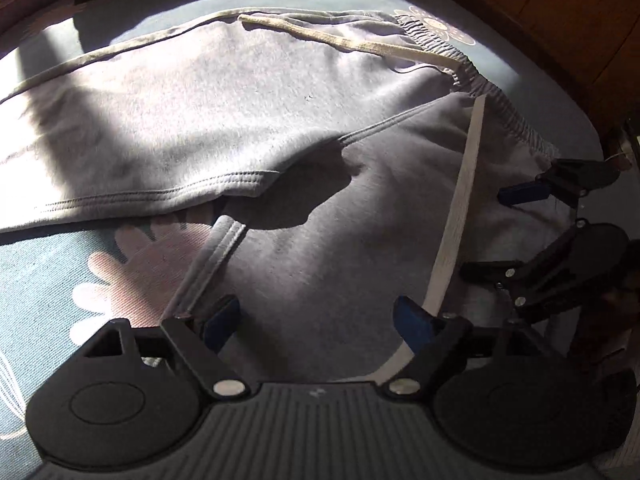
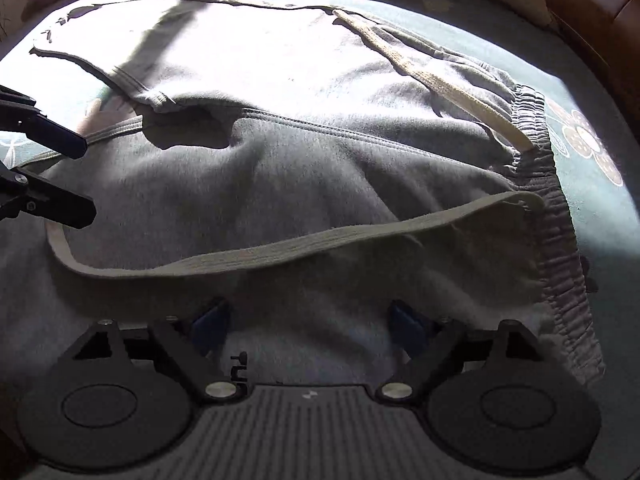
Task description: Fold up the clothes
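Observation:
Grey drawstring bottoms [image 1: 312,248] lie spread on a bed, elastic waistband [image 1: 504,108] to the right. One leg's stitched hem [image 1: 160,196] overlaps the part nearer me. My left gripper [image 1: 318,316] hovers open low over the grey cloth, and a cream drawstring [image 1: 460,208] runs past its right finger. My right gripper [image 1: 486,232] is open at the right, near the waistband. In the right wrist view the right gripper [image 2: 310,320] stands open above the bottoms [image 2: 320,168], the drawstring [image 2: 280,248] lying across in front. The left gripper [image 2: 86,180] shows open at the left edge.
A blue-green sheet [image 1: 48,300] with flower prints covers the bed, also showing beyond the waistband [image 2: 560,220] as sheet [image 2: 600,100]. Brown wood [image 1: 560,20] borders the bed at the upper right. Strong sunlight and shadow bands cross the far half of the garment.

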Demonstrator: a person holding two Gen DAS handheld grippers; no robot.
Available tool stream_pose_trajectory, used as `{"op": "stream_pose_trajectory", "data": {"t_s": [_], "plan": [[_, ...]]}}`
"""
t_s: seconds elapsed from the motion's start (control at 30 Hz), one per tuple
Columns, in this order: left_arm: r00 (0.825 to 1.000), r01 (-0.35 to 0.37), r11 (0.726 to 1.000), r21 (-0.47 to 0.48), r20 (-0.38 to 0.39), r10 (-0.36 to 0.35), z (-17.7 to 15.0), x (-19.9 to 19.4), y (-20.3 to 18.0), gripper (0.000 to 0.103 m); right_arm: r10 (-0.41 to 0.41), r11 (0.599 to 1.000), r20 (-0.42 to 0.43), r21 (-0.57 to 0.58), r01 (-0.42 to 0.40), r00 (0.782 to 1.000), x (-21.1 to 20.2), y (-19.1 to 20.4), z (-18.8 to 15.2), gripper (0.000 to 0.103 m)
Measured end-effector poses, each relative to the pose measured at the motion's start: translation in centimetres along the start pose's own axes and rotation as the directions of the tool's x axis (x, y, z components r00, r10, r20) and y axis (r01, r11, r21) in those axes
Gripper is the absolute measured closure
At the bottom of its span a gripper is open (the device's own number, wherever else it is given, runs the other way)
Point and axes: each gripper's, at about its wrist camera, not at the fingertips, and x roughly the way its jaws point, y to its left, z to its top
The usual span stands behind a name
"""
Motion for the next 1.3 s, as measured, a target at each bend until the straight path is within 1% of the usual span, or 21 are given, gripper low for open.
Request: {"op": "stream_pose_trajectory", "data": {"t_s": [0.03, 0.07, 0.1, 0.2, 0.33, 0.43, 0.53, 0.6, 0.67, 0.73, 0.8, 0.83, 0.9, 0.97, 1.03, 1.1, 1.17, 1.2, 1.23, 1.27, 1.3], "plan": [[1.0, -0.009, 1.0, 0.03, -0.001, 0.009, -0.3, 0.3, -0.1, 0.013, 0.01, 1.0, -0.012, 0.023, -0.01, 1.0, 0.2, -0.5, 0.0, 0.0], [1.0, -0.023, 0.999, 0.047, -0.014, 0.023, -0.5, 0.5, -0.2, 0.004, 0.014, 1.0, -0.009, 0.025, -0.014, 1.0, 0.3, -0.6, -0.2, 0.0], [0.999, -0.037, 0.997, 0.061, -0.03, 0.039, -0.7, 0.7, -0.3, 0.001, 0.016, 1.0, -0.001, 0.02, -0.016, 1.0, 0.3, -0.6, -0.4, 0.0], [0.999, -0.039, 0.995, 0.096, -0.019, 0.041, -1.3, 0.7, -0.1, 0.001, 0.023, 0.999, 0.027, 0.022, -0.024, 0.999, 0.2, -0.6, -0.9, 0.0], [0.998, -0.04, 0.987, 0.156, -0.043, 0.048, -1.1, 0.9, -0.2, 0.001, 0.026, 0.999, 0.061, 0.028, -0.028, 0.998, 0.1, -0.7, -1.4, 0.0], [0.996, -0.037, 0.976, 0.214, -0.076, 0.055, -0.9, 0.8, 0.0, 0.001, 0.041, 0.999, 0.058, -0.007, -0.041, 0.997, 0.0, -0.8, -1.4, 0.0], [0.994, -0.021, 0.968, 0.251, -0.096, 0.047, -1.5, 0.1, 0.9, 0.001, 0.085, 0.992, 0.036, -0.095, -0.081, 0.996, -0.4, -1.6, -1.6, 0.0], [0.991, -0.071, 0.964, 0.257, -0.091, 0.098, -2.2, -1.4, 1.1, 0.001, 0.096, 0.99, 0.013, -0.102, -0.095, 0.995, -0.7, -2.5, -1.8, 0.0], [0.984, -0.129, 0.957, 0.262, -0.084, 0.155, -2.9, -3.0, 1.3, 0.002, 0.074, 0.994, -0.009, -0.078, -0.075, 0.997, -1.5, -3.1, -1.8, 0.0], [0.982, -0.151, 0.959, 0.239, -0.076, 0.174, -4.7, -5.0, 0.8, 0.001, 0.033, 0.996, 0.002, -0.079, -0.033, 0.999, -2.8, -2.9, -1.7, 0.0], [0.98, -0.17, 0.962, 0.212, -0.068, 0.188, -6.6, -7.0, 0.1, 0.001, 0.04, 0.992, 0.034, -0.125, -0.036, 0.999, -4.3, -1.6, -1.6, 0.0], [0.979, -0.179, 0.964, 0.199, -0.064, 0.195, -7.6, -8.0, -0.2, 0.001, 0.055, 0.988, 0.047, -0.149, -0.047, 0.997, -4.9, -0.5, -1.5, 0.0], [0.976, -0.197, 0.965, 0.173, -0.057, 0.209, -9.5, -10.0, -0.8, 0.001, 0.113, 0.976, 0.053, -0.19, -0.101, 0.992, -5.6, 2.4, -1.4, 0.0], [0.978, -0.19, 0.972, 0.137, -0.066, 0.2, -11.7, -10.0, -1.4, 0.001, 0.172, 0.956, 0.061, -0.25, -0.152, 0.983, -5.8, 6.1, -1.5, 0.0], [0.979, -0.185, 0.977, 0.103, -0.068, 0.192, -13.9, -9.6, -2.0, 0.001, 0.194, 0.933, 0.058, -0.319, -0.166, 0.979, -5.1, 10.0, -2.0, 0.0], [0.979, -0.19, 0.979, 0.074, -0.063, 0.195, -16.4, -8.9, -2.6, 0.001, 0.173, 0.92, 0.053, -0.365, -0.143, 0.983, -3.9, 12.9, -3.1, 0.0], [0.977, -0.189, 0.982, 0.022, -0.093, 0.19, -18.4, -8.1, -3.0, 0.001, 0.119, 0.914, 0.033, -0.394, -0.096, 0.992, -2.3, 14.7, -4.4, 0.0], [0.975, -0.193, 0.981, -0.019, -0.117, 0.189, -19.8, -7.8, -3.0, 0.001, 0.11, 0.92, 0.052, -0.384, -0.082, 0.993, -2.5, 14.8, -5.0, 0.0], [0.97, -0.217, 0.976, -0.025, -0.119, 0.213, -21.2, -7.8, -3.4, 0.001, 0.107, 0.931, 0.059, -0.356, -0.079, 0.993, -2.6, 14.4, -5.6, 0.0], [0.971, -0.221, 0.975, -0.021, -0.101, 0.218, -22.1, -8.3, -3.8, 0.001, 0.105, 0.939, 0.05, -0.335, -0.083, 0.993, -2.9, 14.1, -5.9, 0.0], [0.969, -0.22, 0.975, -0.026, -0.123, 0.215, -22.7, -8.6, -3.8, 0.001, 0.094, 0.941, 0.033, -0.33, -0.078, 0.995, -3.2, 13.7, -6.1, 0.0]]}}
